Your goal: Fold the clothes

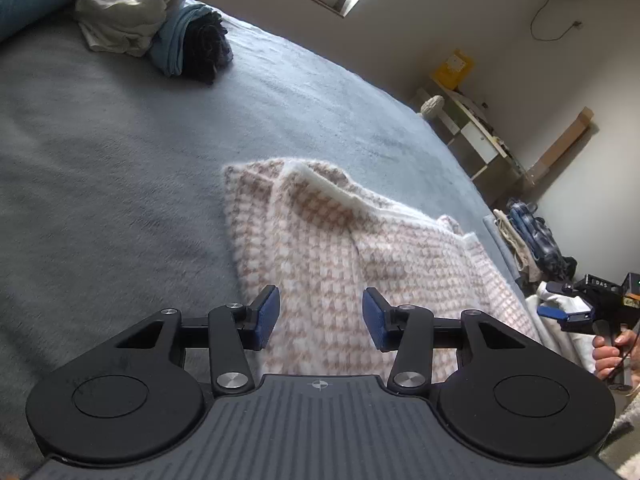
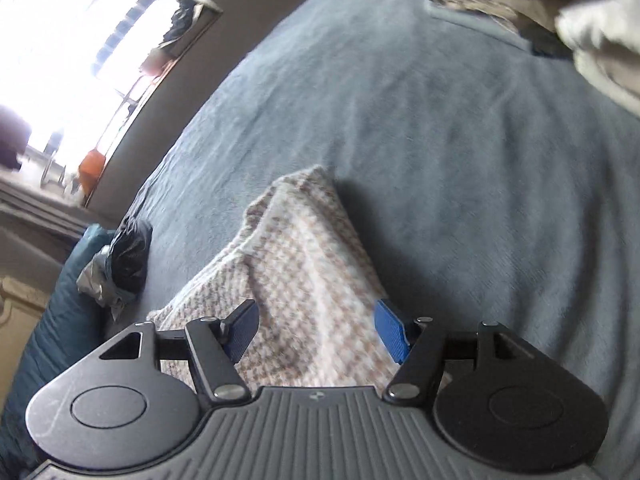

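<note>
**A:** Left wrist view: what does the left hand-held gripper show?

**B:** Its blue pads stand apart with nothing pinched between them. It hangs over the near end of the sweater, a fuzzy knit in a beige and white check, and no pad presses on the cloth.

**A:** Where does the sweater lie?

**B:** On the bed, which has a grey-blue cover. The knit is folded over on itself, with a white ribbed edge showing along the upper fold, and it sits near the bed's right edge in this view.

**A:** And the right hand-held gripper?

**B:** From the left wrist it shows at the far right, beyond the bed edge, gripped by a hand. Its own camera shows its pads spread wide above the same sweater, holding nothing. That picture is blurred.

**A:** Anything else on the bed?

**B:** A pile of clothes at the far corner, well apart from the sweater: a white piece, a blue one and a dark one bunched together. In the right wrist view a dark bundle lies near the bed's left edge, beside the sweater but not touching it.

**A:** The room?

**B:** A bright window and a shelf along the wall.
</note>
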Demonstrator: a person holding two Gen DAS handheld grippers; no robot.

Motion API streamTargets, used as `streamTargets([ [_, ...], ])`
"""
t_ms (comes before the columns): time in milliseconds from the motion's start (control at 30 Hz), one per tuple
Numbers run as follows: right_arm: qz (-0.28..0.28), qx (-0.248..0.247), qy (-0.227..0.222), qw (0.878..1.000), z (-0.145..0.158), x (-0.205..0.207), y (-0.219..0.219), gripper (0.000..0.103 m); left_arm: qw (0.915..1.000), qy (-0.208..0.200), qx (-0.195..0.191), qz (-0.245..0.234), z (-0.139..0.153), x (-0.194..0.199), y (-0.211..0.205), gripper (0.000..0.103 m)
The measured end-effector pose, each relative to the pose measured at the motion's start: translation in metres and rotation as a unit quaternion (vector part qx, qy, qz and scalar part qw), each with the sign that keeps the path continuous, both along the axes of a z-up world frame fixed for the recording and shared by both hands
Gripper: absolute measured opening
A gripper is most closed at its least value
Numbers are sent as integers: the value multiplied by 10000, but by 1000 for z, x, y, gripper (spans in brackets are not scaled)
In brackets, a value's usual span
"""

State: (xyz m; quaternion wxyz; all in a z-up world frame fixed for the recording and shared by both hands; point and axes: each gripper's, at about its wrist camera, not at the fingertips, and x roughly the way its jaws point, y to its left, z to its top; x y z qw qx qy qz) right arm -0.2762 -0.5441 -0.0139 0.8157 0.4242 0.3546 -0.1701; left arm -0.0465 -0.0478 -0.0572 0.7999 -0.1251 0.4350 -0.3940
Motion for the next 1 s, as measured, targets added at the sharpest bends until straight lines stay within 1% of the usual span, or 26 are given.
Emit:
streamTargets([
  [133,733,-724,-13,9947,3,53,5,67,9998,-178,7,58,-9,16,-24,46],
  [233,1108,-1334,193,9847,-3,90,4,66,9995,-295,77,22,-15,25,-34,46],
  [300,1382,-1626,294,9765,-9,109,4,66,9993,-346,100,-18,-17,29,-38,46],
  [333,1510,-1686,344,9734,-14,118,2,64,9993,-350,106,-42,-18,30,-38,46],
  [400,1577,-1739,470,9709,-25,131,-5,62,9993,-356,114,-93,-21,34,-38,46],
  [433,1598,-1729,523,9705,-28,135,-8,61,9993,-347,101,-126,-22,35,-38,46],
  [467,1619,-1718,576,9700,-32,139,-10,56,9993,-339,88,-160,-23,36,-38,46],
  [500,1652,-1622,570,9711,-36,142,-13,55,9992,-330,76,-193,-24,37,-38,46],
  [567,1730,-1455,551,9726,-41,143,-16,47,9993,-301,70,-229,-26,40,-38,46],
  [600,1766,-1402,558,9726,-43,143,-16,45,9994,-275,44,-226,-27,42,-38,46],
  [667,1853,-1341,421,9726,-41,139,-15,42,9995,-224,-7,-220,-29,45,-39,46],
  [767,1843,-1163,90,9759,-36,130,-19,39,9996,-178,-90,-199,-32,49,-39,46],
  [833,1800,-1015,-102,9784,-34,126,-23,39,9996,-146,-117,-188,-34,51,-40,46],
  [867,1748,-935,-138,9801,-35,126,-25,39,9996,-156,-118,-183,-34,51,-41,46],
  [1000,1527,-730,-34,9856,-49,133,-33,39,9995,-244,-111,-169,-34,50,-43,45],
])
